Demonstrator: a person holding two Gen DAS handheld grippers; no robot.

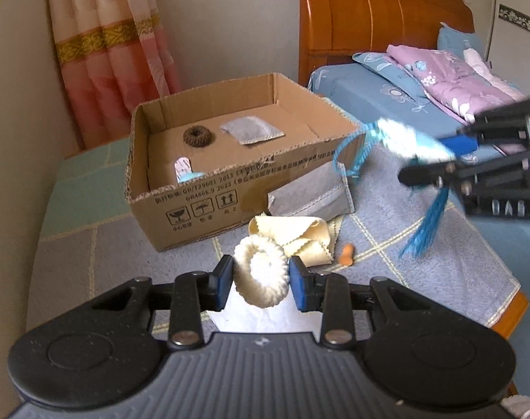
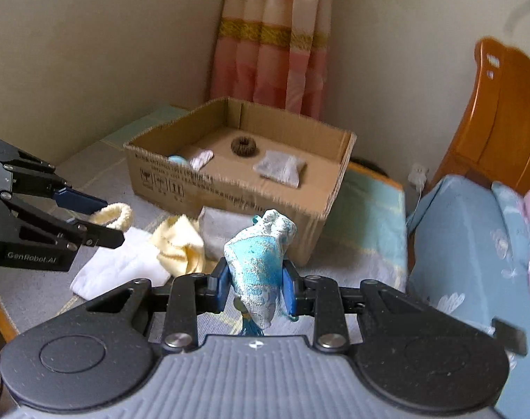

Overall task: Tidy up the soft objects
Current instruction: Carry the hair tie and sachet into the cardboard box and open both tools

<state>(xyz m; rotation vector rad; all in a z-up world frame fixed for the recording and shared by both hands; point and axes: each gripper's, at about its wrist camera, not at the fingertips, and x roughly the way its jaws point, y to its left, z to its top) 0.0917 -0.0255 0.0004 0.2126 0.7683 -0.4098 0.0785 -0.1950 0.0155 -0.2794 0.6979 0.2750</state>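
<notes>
My left gripper (image 1: 261, 279) is shut on a cream scrunchie (image 1: 261, 272) and holds it above the blanket, in front of the cardboard box (image 1: 209, 209); it also shows in the right wrist view (image 2: 101, 221). My right gripper (image 2: 254, 286) is shut on a blue brocade pouch (image 2: 261, 262) with a blue tassel, held in the air right of the box (image 2: 230, 192); the pouch also shows in the left wrist view (image 1: 411, 141). The box holds a brown scrunchie (image 1: 197, 136), a grey pouch (image 1: 252, 129) and small items.
On the blanket in front of the box lie a cream cloth (image 1: 299, 235), a grey cloth (image 1: 313, 195), a white cloth (image 2: 121, 269) and a small orange piece (image 1: 346, 253). A wooden headboard (image 1: 369, 10) and pillows (image 1: 449, 76) are at the right. A curtain (image 1: 107, 52) hangs behind.
</notes>
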